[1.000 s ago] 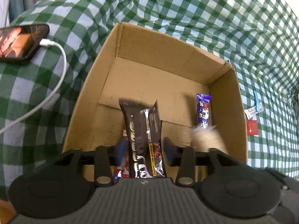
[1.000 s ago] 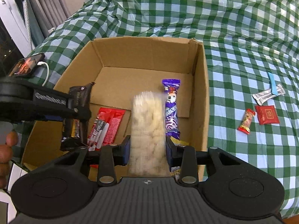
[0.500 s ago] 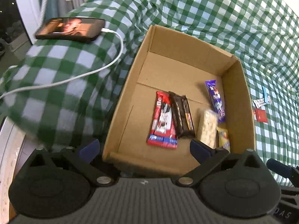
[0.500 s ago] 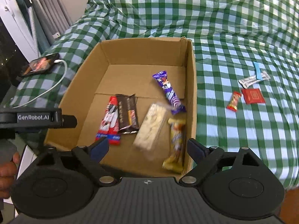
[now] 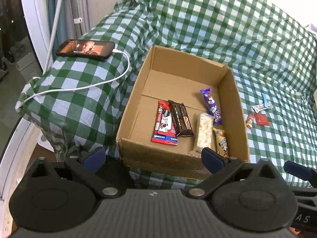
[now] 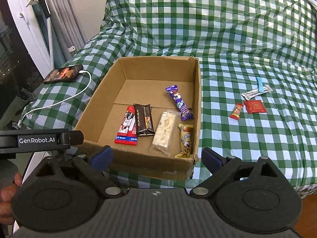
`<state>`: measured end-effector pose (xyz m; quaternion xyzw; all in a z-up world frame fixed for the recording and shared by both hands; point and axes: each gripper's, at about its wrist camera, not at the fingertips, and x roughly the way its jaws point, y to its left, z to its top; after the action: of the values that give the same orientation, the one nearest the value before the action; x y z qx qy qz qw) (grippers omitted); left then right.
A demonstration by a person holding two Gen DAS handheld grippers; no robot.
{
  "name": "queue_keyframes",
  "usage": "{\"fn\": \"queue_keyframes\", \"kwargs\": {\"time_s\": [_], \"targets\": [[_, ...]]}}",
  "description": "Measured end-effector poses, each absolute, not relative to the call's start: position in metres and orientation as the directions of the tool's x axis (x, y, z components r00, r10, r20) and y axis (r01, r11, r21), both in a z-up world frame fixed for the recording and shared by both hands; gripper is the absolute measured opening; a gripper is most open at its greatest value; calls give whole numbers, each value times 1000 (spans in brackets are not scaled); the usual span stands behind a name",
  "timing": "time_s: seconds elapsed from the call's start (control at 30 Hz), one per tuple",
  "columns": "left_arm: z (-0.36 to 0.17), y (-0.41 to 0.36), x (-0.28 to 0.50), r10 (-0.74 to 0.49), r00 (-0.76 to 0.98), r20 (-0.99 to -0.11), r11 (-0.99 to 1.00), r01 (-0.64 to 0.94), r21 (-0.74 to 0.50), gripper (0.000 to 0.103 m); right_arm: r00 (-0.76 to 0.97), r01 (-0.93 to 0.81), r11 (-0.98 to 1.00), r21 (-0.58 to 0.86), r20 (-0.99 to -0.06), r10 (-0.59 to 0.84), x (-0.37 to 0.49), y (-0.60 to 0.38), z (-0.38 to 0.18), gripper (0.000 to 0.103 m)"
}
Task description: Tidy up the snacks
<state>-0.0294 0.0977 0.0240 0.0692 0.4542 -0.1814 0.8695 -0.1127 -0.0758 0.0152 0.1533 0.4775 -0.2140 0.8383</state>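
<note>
With five snacks lying in the cardboard box (image 6: 198, 91) and both the left gripper (image 5: 152, 156) and right gripper (image 6: 156, 156) spread wide and empty, roughly four small packets (image 6: 251, 101) seem left out on the checkered bedspread (image 6: 247, 138).

The box's (image 5: 233, 107) near wall hides the yellow bar's (image 5: 221, 142) near end; the small wrappers (image 6: 255, 107) on the right are unreadable.
</note>
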Motion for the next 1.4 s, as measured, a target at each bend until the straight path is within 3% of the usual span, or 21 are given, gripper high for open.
{"fn": "queue_keyframes", "kwargs": {"time_s": [0.6,1.4], "targets": [[47,105,-66,-265,569,-778,919,393,-25,103,524,504,861,65,-816,-245,-145,-52,49,98],[26,66,-34,-204,513,-834,915,402,24,103,495,533,838,118,-847,-195,-136,-88,23,99]]}}
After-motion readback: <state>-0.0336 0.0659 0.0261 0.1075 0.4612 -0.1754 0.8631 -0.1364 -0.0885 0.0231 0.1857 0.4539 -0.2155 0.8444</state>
